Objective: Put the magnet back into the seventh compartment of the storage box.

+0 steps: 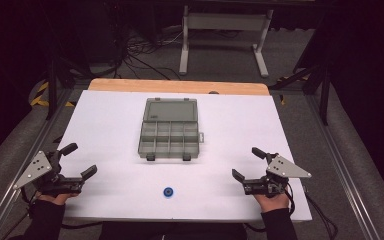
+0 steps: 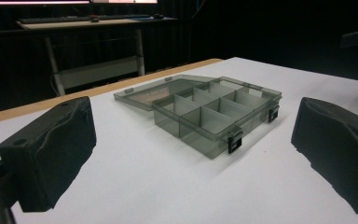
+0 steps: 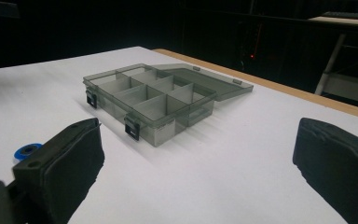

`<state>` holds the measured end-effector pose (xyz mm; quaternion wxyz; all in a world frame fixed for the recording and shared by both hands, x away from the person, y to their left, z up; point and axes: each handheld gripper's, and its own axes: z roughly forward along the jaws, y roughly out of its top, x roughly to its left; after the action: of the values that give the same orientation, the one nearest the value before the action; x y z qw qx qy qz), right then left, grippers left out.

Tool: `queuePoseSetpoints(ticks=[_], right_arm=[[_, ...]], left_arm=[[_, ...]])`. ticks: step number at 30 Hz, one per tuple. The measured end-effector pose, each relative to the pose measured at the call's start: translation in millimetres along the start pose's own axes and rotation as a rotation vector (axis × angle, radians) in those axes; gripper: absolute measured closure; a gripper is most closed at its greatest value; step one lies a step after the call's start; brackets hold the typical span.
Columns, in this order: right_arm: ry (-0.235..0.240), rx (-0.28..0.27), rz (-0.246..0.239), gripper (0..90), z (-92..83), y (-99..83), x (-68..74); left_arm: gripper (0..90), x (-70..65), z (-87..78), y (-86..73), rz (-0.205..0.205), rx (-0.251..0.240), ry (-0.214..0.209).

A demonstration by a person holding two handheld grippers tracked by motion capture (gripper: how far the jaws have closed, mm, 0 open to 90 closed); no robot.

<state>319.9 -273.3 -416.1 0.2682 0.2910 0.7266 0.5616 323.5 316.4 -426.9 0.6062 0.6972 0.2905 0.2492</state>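
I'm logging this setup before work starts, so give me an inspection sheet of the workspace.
Surface: white table top, wooden edge at the far side.
Job's things: grey compartment box, lid open and lying flat behind it, compartments look empty; small blue ring lies apart from it, near the front edge.
Clutter: nothing seen.
Grippers: left gripper and right gripper both open, holding nothing, resting at the front corners.
Cables: one trails from the right gripper; more on the floor beyond.
Surroundings: dark room, white desk frame behind.
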Motion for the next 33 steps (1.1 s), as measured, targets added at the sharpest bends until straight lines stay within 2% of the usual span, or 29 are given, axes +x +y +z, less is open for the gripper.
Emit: queuePoseSetpoints(ticks=[4,10,20,27,33], right_arm=[[0.009,0.007,0.000,2.7,2.2,2.7,1.6],[0.002,0.027,0.004,3.0,3.9,2.7,1.3],[0.009,0.029,-0.002,3.1,4.5,4.8,3.7],[0.030,0.026,0.000,2.8,7.3,8.2,7.8],[0.070,0.039,-0.015,2.8,18.3,18.7,15.3]], left_arm=[[0.5,0.5,-0.6,-0.8,-0.013,-0.003,0.006],[0.5,-0.2,-0.7,-0.3,-0.004,0.004,0.004],[0.6,-0.6,-0.3,-0.7,-0.012,0.005,0.012],[0.6,-1.0,0.3,-0.5,-0.010,0.000,0.016],[0.6,-0.6,-0.5,-0.2,-0.008,0.008,0.014]])
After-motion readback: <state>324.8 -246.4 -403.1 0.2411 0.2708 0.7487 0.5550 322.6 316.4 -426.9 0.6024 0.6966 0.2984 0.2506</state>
